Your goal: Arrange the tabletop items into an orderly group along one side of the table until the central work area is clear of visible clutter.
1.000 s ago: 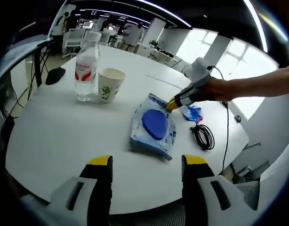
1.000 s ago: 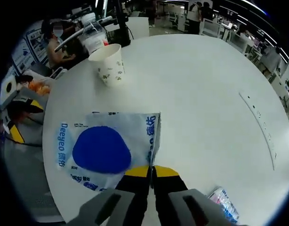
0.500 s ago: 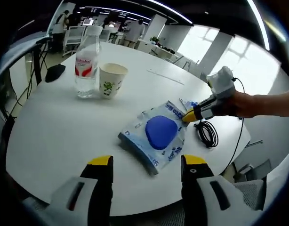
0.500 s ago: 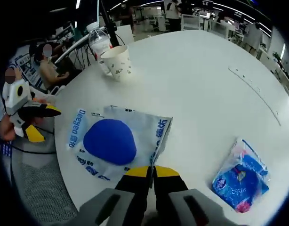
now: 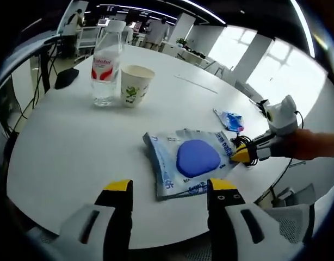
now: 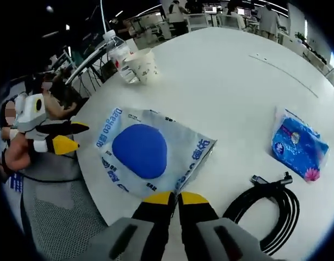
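A round white desk [image 5: 63, 147] carries a handful of items in an open office.

In the left gripper view, the left tool [image 5: 169, 187] rises from the bottom edge with its two yellow-tipped jaws spread wide apart and nothing between them. Just above it, at the centre of the frame, a flat wet-wipes pack [image 5: 190, 162], pale with blue print and a big blue oval lid, lies flat on the desk. Its long axis runs from left to right across the frame, tilting slightly upward to the right. At the pack's right end, the right tool [image 5: 239, 154] comes in from the right edge, held by a hand [image 5: 300, 151], and pinches the pack's edge. Above and right of the pack lies a small blue tissue packet [image 5: 230, 119]. In the upper left stand a clear water bottle [image 5: 106, 70] with a red label and, just beside it on its right, an upright paper cup [image 5: 135, 86].

In the right gripper view, the right tool's jaws are pressed together on the near corner of the pack at bottom centre. The pack stretches from there toward the upper left, its oval lid [image 6: 140, 150] at frame centre. The tissue packet lies at the right, well apart from the pack. A coiled black cable [image 6: 266, 212] lies at the lower right, near the tool. The bottle and cup stand close together at the upper left. The left tool appears at the left edge, jaws apart, off the desk's rim.
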A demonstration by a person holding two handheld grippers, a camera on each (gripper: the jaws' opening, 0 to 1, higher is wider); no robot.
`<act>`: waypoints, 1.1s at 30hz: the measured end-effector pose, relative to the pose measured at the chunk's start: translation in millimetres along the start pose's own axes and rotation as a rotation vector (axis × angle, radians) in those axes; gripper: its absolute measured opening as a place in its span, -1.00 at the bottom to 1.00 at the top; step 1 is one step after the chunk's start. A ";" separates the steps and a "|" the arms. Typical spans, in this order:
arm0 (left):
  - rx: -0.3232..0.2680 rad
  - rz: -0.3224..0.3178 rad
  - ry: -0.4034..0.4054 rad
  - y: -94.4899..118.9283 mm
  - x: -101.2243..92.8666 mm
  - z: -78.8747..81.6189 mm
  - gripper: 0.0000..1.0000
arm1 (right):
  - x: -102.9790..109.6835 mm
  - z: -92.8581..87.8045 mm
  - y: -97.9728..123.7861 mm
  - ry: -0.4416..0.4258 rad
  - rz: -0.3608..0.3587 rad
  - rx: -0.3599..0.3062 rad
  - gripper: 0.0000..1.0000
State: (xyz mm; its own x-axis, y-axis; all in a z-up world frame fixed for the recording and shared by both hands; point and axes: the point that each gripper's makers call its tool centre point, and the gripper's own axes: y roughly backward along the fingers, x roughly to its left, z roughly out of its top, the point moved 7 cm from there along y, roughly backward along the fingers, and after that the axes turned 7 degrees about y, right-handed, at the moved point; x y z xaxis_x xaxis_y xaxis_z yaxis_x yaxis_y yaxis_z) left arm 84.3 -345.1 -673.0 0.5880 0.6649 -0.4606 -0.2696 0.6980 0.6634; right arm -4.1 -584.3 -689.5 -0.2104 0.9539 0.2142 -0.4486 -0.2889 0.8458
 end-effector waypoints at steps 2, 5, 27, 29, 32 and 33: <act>0.003 0.001 0.000 -1.5 2.0 -1.9 0.07 | 4.8 -1.9 0.8 0.019 -0.004 -0.008 -0.94; -0.001 -0.003 0.002 -2.5 3.4 -2.7 0.02 | -0.9 -2.3 0.4 0.003 0.002 -0.016 -0.85; 0.045 -0.002 0.010 -29.6 11.7 -10.2 -0.50 | -6.8 -2.1 6.4 -0.165 -0.017 -0.096 -0.64; 0.051 0.002 0.011 -31.2 12.4 -11.4 -0.54 | -8.6 -1.8 6.1 -0.177 -0.018 -0.097 -0.64; 0.046 0.006 0.019 -32.2 16.0 -8.4 -0.61 | -12.5 -1.9 0.7 -0.182 -0.017 -0.089 -0.65; 0.046 0.006 0.021 -32.6 16.9 -7.9 -0.62 | -11.9 -1.7 1.2 -0.186 -0.016 -0.088 -0.65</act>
State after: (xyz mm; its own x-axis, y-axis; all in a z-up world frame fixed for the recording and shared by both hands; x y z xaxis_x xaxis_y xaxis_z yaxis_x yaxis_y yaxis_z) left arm 97.0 -354.5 -707.2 0.5704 0.6745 -0.4687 -0.2374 0.6817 0.6921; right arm -3.6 -596.2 -691.9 -0.0421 0.9548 0.2944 -0.5264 -0.2716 0.8057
